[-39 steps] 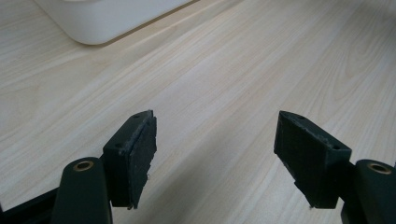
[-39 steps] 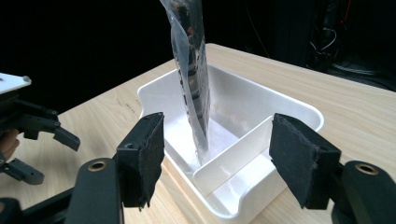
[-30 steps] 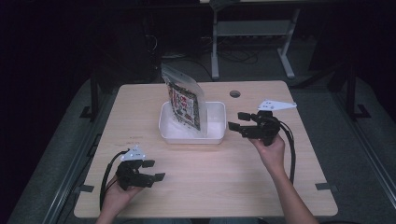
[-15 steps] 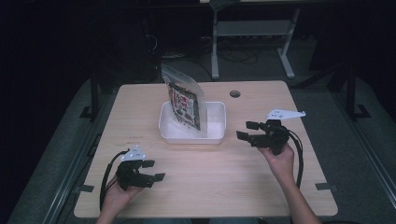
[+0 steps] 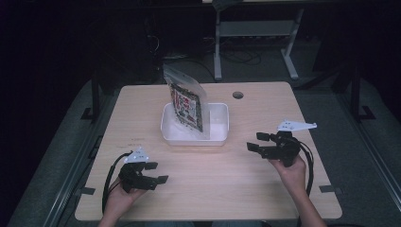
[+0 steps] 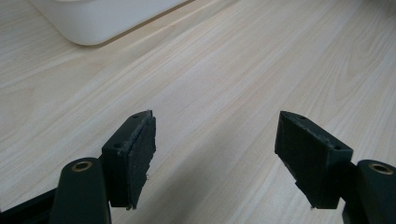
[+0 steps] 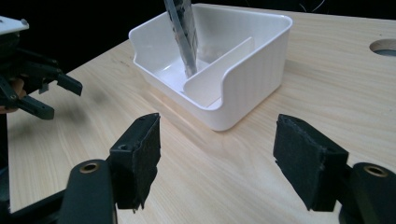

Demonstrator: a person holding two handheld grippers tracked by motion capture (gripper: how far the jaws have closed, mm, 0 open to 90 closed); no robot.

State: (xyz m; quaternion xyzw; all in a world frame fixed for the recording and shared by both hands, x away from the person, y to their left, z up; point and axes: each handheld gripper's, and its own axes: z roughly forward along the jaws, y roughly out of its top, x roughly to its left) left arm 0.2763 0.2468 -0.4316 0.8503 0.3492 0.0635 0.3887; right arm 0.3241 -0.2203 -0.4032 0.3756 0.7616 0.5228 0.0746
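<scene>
A printed pouch stands upright in a white bin at the middle of the wooden table; in the right gripper view the pouch rises beside the bin's inner divider. My right gripper rests open on the table to the right of the bin, jaws toward it, nothing between them. My left gripper lies open near the front left, empty, pointing right. Its pads hover over bare wood, the bin's corner far ahead.
The table has a round cable hole at the back right. Cables trail from both grippers toward the front edge. A metal stand sits on the dark floor behind the table. The left gripper appears far off in the right gripper view.
My right gripper has drawn back from the bin toward the front right and come down to the table. The left gripper and pouch stay put.
</scene>
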